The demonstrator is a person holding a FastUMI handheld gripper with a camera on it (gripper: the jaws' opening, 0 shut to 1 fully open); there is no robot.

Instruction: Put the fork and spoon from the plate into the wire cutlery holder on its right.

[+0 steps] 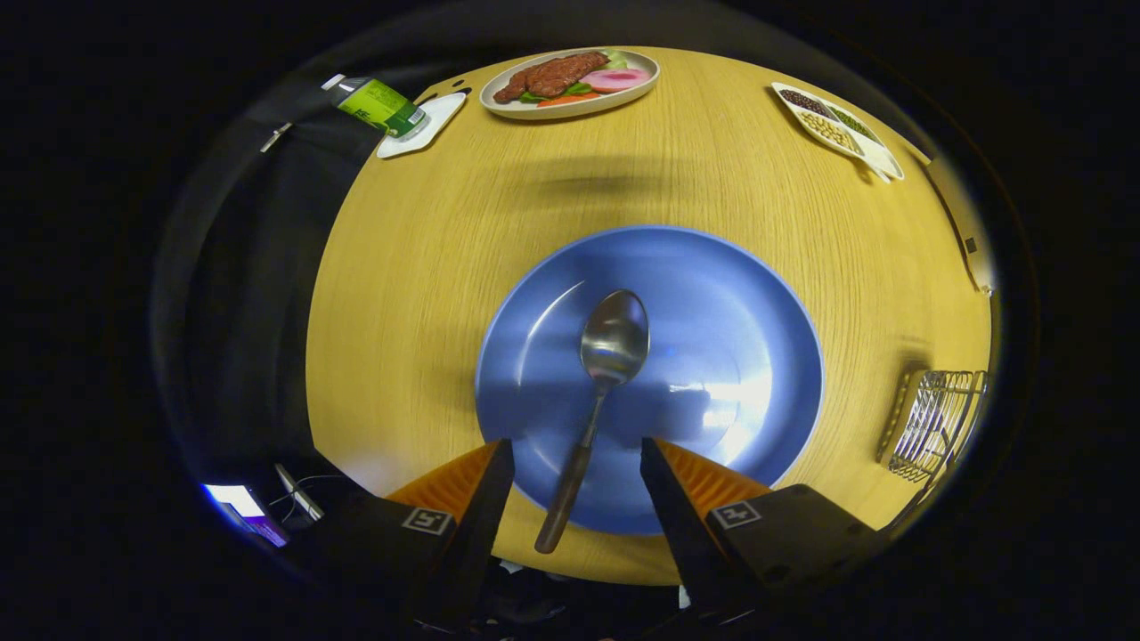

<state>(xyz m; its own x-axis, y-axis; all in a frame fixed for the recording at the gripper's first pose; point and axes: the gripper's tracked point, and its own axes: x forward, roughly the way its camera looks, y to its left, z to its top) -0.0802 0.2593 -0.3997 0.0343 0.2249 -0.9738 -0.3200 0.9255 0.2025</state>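
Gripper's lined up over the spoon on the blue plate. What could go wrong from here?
1. The spoon handle lies flat, slanted between the open gripper fingers; closing could skid it across the glossy blue plate.
2. The wire holder sits by the table edge; a loose grip may drop the spoon in transit.

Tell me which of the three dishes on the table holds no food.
The blue plate just ahead of the open gripper; it holds only a spoon.

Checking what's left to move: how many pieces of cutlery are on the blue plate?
1: a spoon on the blue plate, handle lying between the open gripper's fingers.
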